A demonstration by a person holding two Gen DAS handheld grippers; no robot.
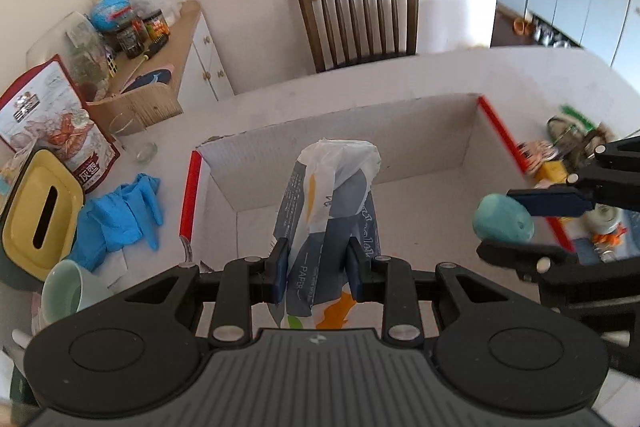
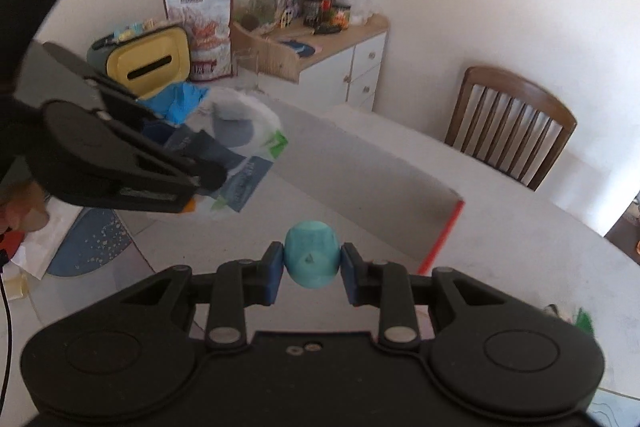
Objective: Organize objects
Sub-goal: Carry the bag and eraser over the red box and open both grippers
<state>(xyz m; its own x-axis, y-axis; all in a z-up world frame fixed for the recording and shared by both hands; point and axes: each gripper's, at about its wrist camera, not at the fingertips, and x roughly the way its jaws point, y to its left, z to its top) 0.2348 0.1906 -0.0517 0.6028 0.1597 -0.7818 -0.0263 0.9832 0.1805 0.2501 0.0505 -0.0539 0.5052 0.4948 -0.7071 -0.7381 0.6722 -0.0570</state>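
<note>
Both hand-held grippers loaded up over the box

Left hand-held gripper (image 1: 318, 267) is clamped on a soft tissue paper pack (image 1: 332, 203), held upright over the open white cardboard box (image 1: 344, 131) with red edges. Right hand-held gripper (image 1: 520, 223) pokes in from the right edge, pinching a small teal egg-shaped thing (image 1: 502, 218) above the box's right wall. On the table (image 1: 400, 75), left of the box: crumpled blue gloves (image 1: 120, 215), a yellow-lidded tissue box (image 1: 38, 215), a pale green cup (image 1: 68, 291). Wooden chair (image 1: 360, 15) at the far side.
</note>
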